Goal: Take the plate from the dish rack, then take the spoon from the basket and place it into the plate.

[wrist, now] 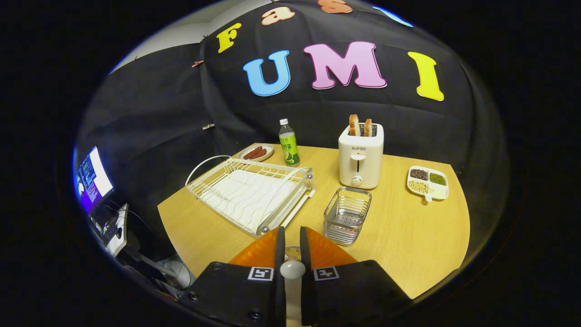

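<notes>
Spoon riding in the tongs [290, 240], drop still pending
Tongs are pinching the spoon [292, 268] at lower centre; loosening grip is risking it slipping onto the desk [408, 245]

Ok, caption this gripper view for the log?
Fingers nearly together, a white rounded piece between them, just short of the dish rack and metal basket, toaster beyond.
</notes>
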The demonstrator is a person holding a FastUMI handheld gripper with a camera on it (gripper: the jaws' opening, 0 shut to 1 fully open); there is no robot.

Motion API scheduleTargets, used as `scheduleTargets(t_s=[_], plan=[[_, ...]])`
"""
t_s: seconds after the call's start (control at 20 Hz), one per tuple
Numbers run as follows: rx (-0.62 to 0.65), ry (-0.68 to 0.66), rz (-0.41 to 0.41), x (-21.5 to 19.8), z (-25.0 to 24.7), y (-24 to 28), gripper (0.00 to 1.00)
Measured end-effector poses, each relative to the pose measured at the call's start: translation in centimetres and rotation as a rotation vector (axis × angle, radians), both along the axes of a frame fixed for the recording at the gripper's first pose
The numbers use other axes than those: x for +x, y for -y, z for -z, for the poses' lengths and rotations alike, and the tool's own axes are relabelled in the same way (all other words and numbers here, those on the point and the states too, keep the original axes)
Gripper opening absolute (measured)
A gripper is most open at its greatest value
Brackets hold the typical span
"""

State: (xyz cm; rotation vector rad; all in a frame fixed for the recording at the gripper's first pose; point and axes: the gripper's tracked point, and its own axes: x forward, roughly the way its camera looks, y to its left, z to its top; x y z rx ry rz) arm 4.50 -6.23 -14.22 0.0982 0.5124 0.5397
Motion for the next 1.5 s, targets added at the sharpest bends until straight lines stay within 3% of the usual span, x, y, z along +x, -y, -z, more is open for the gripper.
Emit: scheduleTargets(t_s=[0.5, 1.0, 1.05, 1.2, 1.5], plan=[[-0.055, -0.086, -0.047, -1.5, 4.7, -0.4, 0.20], [-0.077, -0.141, -0.022, -2.0, 6.0, 0.6, 0.27], [-0.063, -0.147, -0.014, -1.9, 5.9, 0.4, 0.36], [-0.037, -0.130, 0.053, -1.0, 4.2, 1.0, 1.00], [-0.007, -0.032, 0.255, 0.4, -3.2, 3.4, 0.99]])
